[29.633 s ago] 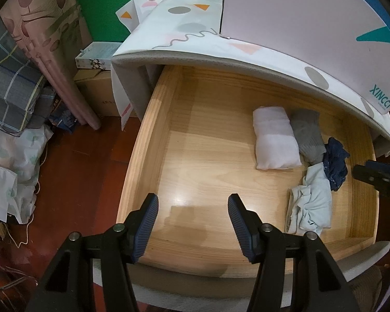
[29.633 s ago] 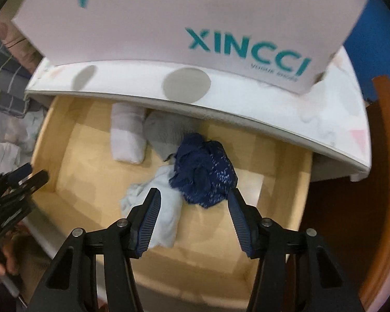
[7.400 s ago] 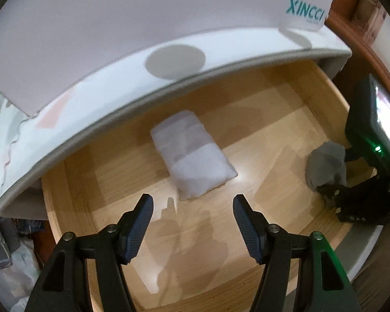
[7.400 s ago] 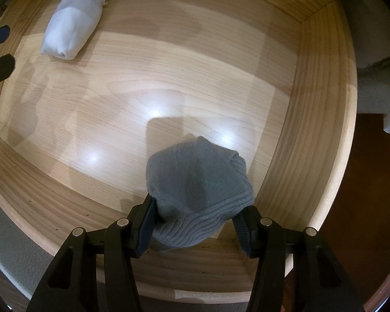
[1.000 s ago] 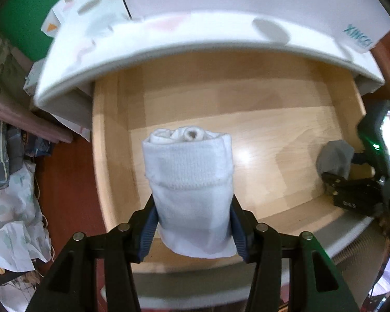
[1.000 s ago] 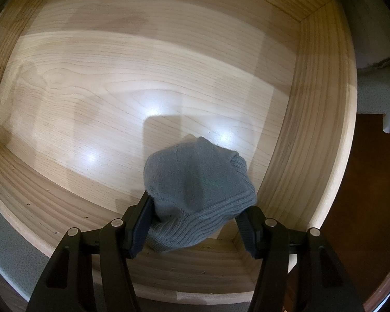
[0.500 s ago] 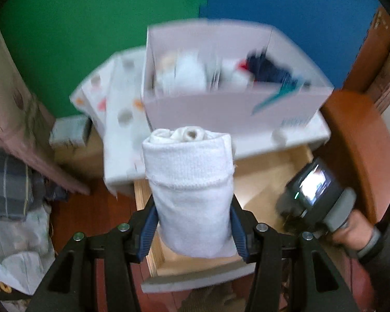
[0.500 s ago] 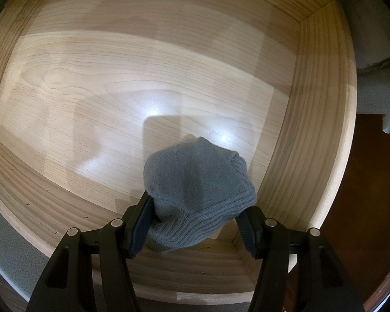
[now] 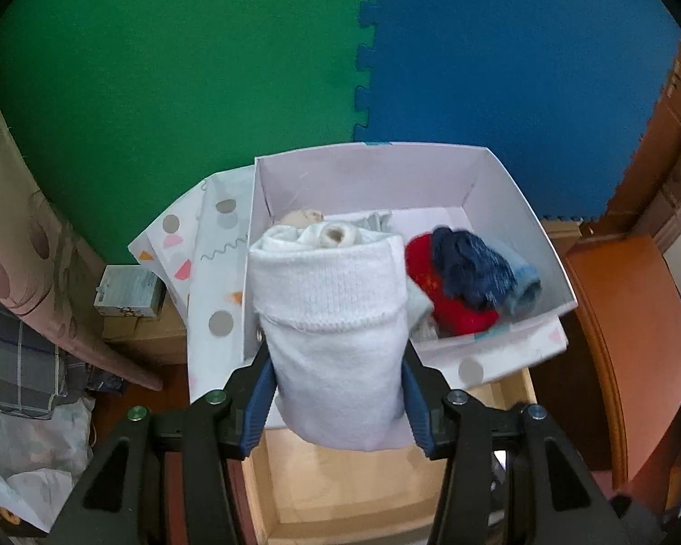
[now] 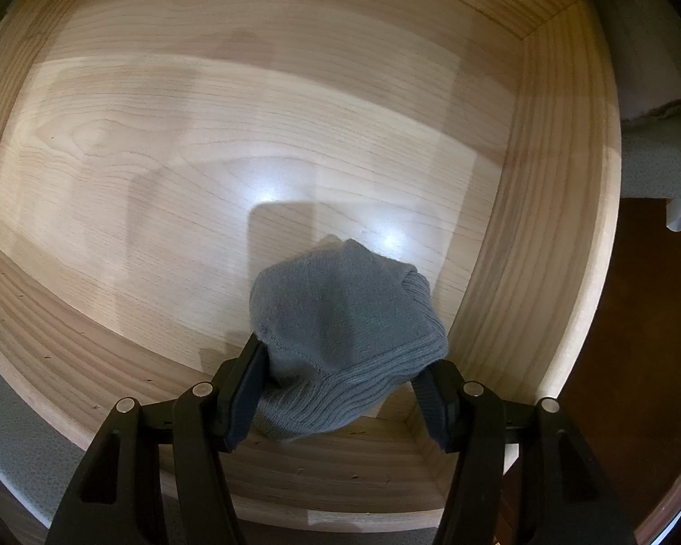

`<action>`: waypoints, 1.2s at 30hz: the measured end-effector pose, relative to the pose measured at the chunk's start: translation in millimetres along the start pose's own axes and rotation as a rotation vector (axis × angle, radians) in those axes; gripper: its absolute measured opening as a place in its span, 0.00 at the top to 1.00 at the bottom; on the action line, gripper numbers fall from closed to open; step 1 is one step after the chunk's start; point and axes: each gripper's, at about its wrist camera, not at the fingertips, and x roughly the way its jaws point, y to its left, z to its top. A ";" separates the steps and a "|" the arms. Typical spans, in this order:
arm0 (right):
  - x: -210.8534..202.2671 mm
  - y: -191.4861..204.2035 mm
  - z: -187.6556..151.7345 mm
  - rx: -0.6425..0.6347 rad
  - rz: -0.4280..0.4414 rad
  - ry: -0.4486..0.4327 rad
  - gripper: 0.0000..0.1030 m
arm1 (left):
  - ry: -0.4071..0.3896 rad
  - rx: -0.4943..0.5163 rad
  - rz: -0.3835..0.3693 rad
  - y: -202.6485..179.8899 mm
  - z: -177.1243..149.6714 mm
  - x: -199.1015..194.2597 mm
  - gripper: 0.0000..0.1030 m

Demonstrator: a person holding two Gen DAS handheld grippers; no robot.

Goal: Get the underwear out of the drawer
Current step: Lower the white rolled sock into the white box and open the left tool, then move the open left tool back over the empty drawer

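- The white rolled underwear [image 9: 336, 331] is pinched between the pads of the left gripper [image 9: 336, 402], standing upright with its rolled end at 12 o'clock. It is out of the drawer [image 9: 340, 490] and up in front of the near wall of the white box [image 9: 499, 190].
- Inside that box, at about 2 o'clock from the roll, lie a red piece [image 9: 449, 304], a dark blue piece [image 9: 470, 268] and a light blue roll [image 9: 524, 286]; more pale fabric shows just behind the white roll's top.
- The grey knit underwear [image 10: 340, 322] is clamped in the right gripper [image 10: 342, 390], which looks down into the drawer [image 10: 549, 209] near the corner at 5 o'clock. Whether the bundle rests on the wood or hangs just above it I cannot tell.
- No other garment shows in the drawer, so these look like the last two to come out.
- Risk, left: the pads hold only the lower part of the roll, so it may unroll or slide out short of the box, landing on the patterned cloth [image 9: 218, 272] at 9 o'clock.
- Risk, left: the roll could catch on the box's near wall and push the box back.
- Risk, right: the grey bundle bulges well past the pads, so it could snag on the drawer wall at 3 o'clock during a lift.
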 end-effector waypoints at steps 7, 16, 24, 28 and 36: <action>-1.3 0.3 3.1 -0.005 0.001 -0.020 0.46 | 0.031 -0.036 0.017 -1.7 26.4 38.3 0.50; -1.6 0.5 1.1 -0.004 0.001 -0.021 0.46 | 0.101 -0.045 0.048 -2.2 27.8 94.7 0.49; -1.6 0.9 0.9 -0.003 -0.002 -0.020 0.46 | 0.135 -0.001 0.077 -10.2 28.8 100.9 0.44; -4.3 -0.2 1.6 -0.002 -0.005 -0.020 0.45 | 0.123 0.022 0.084 -15.6 29.3 92.1 0.42; -7.7 0.2 2.8 0.001 -0.010 -0.017 0.45 | 0.057 0.034 0.074 -16.1 28.8 54.7 0.42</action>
